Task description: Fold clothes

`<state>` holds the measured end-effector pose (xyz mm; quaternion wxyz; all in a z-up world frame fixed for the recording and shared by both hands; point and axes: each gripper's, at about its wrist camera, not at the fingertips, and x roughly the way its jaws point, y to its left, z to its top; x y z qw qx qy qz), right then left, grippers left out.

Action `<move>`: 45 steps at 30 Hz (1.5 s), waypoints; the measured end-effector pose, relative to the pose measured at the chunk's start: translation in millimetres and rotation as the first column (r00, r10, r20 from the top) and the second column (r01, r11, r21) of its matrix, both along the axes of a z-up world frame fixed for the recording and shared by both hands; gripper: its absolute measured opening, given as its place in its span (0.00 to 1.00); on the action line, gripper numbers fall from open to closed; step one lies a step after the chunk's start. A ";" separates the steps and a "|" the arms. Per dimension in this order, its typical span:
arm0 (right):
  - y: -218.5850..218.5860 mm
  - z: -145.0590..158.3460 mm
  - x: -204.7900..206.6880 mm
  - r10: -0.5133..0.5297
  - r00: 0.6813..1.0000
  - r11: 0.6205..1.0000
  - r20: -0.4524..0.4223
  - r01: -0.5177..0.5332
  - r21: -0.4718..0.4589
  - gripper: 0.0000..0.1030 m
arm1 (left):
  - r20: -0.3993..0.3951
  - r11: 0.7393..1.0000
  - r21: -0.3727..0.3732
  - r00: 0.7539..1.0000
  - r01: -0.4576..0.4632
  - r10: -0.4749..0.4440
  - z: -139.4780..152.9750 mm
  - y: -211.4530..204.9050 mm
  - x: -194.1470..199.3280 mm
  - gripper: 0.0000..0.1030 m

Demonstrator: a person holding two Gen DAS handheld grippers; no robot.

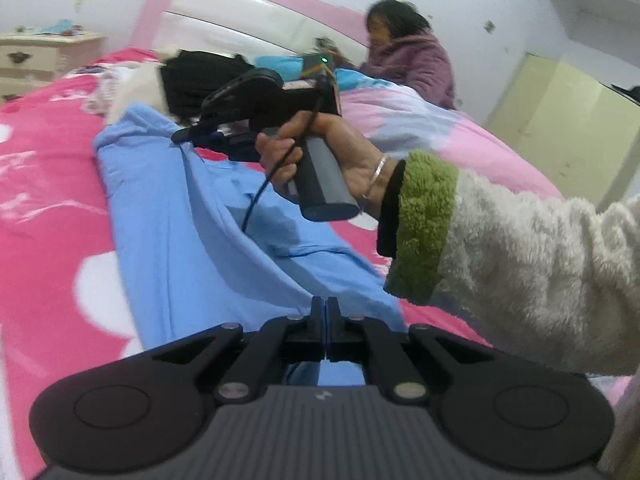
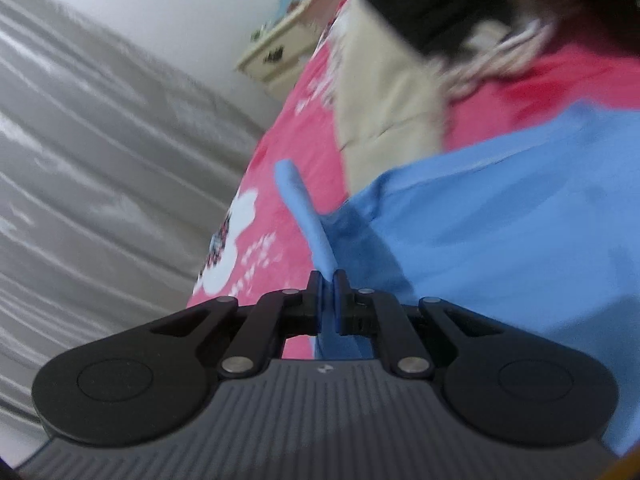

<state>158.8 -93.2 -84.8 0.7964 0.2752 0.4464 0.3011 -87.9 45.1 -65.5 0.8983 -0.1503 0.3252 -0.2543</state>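
A: Start nearest the left camera. What are the fingers doing?

B: The left gripper (image 1: 324, 330) is clenched tight, its two fingers pressed together on an edge of the blue garment (image 1: 172, 216), which passes between them and shows again below.

A: And the garment itself?

B: It lies spread along the pink bed cover (image 1: 48, 216), running away from the left gripper toward the head of the bed, with long folds raised along its middle.

A: Where is the other hand?

B: Beyond that, above the garment. The right hand (image 1: 320, 152), in a fluffy white sleeve (image 1: 532, 272) with a green cuff, grips the handle of the right gripper (image 1: 188, 133), which points left across the cloth.

A: Are its fingers released?

B: No. In the right wrist view the right gripper (image 2: 328, 298) is closed on a fold of the blue garment (image 2: 500, 220); a narrow strip of blue cloth stands up from between the fingers. The picture is blurred, but the pinch is plain.

A: What lies farther off?

B: Past the garment sit a dark bundle of clothes (image 1: 200, 80) and something pale and fuzzy beside it. Then the pink and white headboard (image 1: 240, 8), a cream nightstand (image 1: 44, 56) at the left, and another person (image 1: 408, 56) in a purple fleece at the far side of the bed. In the right wrist view, grey curtains (image 2: 100, 180) hang beside the bed.
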 end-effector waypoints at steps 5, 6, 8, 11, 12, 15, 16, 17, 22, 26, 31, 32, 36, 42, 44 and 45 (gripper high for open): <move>-76.7 -5.1 3.7 -0.096 0.995 0.995 0.023 0.095 0.039 0.04 | -0.027 0.994 0.005 0.994 0.107 -0.106 -9.8 -32.6 37.8 0.01; -91.7 -6.6 3.9 -0.115 0.993 0.993 0.029 0.113 0.044 0.04 | -0.037 0.992 0.008 0.991 0.130 -0.129 -12.9 -39.8 44.5 0.01; -120.8 -11.6 4.1 -0.153 0.988 0.987 0.031 0.151 0.058 0.04 | -0.061 0.985 0.008 0.983 0.172 -0.171 -20.1 -55.7 55.4 0.01; -158.1 -23.2 1.3 -0.199 0.980 0.978 0.013 0.198 0.067 0.04 | -0.097 0.975 -0.004 0.971 0.221 -0.220 -27.1 -78.5 69.0 0.01; -167.2 -25.9 -0.2 -0.207 0.978 0.976 0.010 0.206 0.068 0.04 | -0.098 0.972 -0.003 0.967 0.234 -0.233 -27.5 -85.2 70.7 0.01; -190.5 -31.6 -5.2 -0.227 0.974 0.970 0.019 0.225 0.091 0.04 | -0.093 0.963 -0.012 0.959 0.269 -0.269 -25.0 -99.3 79.0 0.01; -197.8 -32.1 -6.8 -0.232 0.972 0.968 0.026 0.229 0.102 0.04 | -0.090 0.960 -0.018 0.956 0.279 -0.279 -23.9 -102.6 82.4 0.01; -205.5 -31.7 -8.1 -0.240 0.970 0.966 0.037 0.234 0.110 0.04 | -0.087 0.958 -0.022 0.954 0.287 -0.288 -23.2 -104.7 84.5 0.01; -233.8 -37.4 -6.7 -0.283 0.958 0.954 0.050 0.276 0.115 0.04 | -0.127 0.951 -0.020 0.943 0.309 -0.309 -34.1 -122.6 100.7 0.01; -239.3 -63.3 0.6 -0.314 0.949 0.949 -0.021 0.314 -0.022 0.08 | -0.153 0.956 -0.025 0.944 0.292 -0.293 -38.3 -119.7 106.5 0.01; -274.9 -46.6 -33.1 -0.396 0.918 0.917 -0.033 0.397 0.040 0.12 | -0.111 0.968 -0.059 0.962 0.244 -0.250 -20.2 -92.0 101.0 0.01; -284.7 -33.6 -46.2 -0.407 0.913 0.912 -0.010 0.407 0.047 0.13 | -0.108 0.970 -0.068 0.964 0.234 -0.241 -17.9 -85.5 100.4 0.01; -317.4 18.7 -105.0 -0.430 0.901 0.903 0.062 0.428 0.041 0.16 | -0.132 0.976 -0.093 0.969 0.196 -0.208 -15.4 -71.5 104.3 0.01; -344.7 102.4 -222.4 -0.431 0.890 0.902 0.152 0.421 0.095 0.18 | -0.183 0.974 -0.098 0.958 0.204 -0.219 -20.4 -99.1 101.0 0.04; -348.5 128.5 -260.7 -0.426 0.882 0.905 0.202 0.414 0.098 0.20 | -0.189 0.979 -0.056 0.961 0.197 -0.204 -25.1 -118.4 94.3 0.18; -349.2 142.7 -279.5 -0.424 0.875 0.905 0.234 0.415 0.089 0.22 | -0.191 0.976 -0.026 0.958 0.215 -0.216 -28.0 -127.5 89.7 0.27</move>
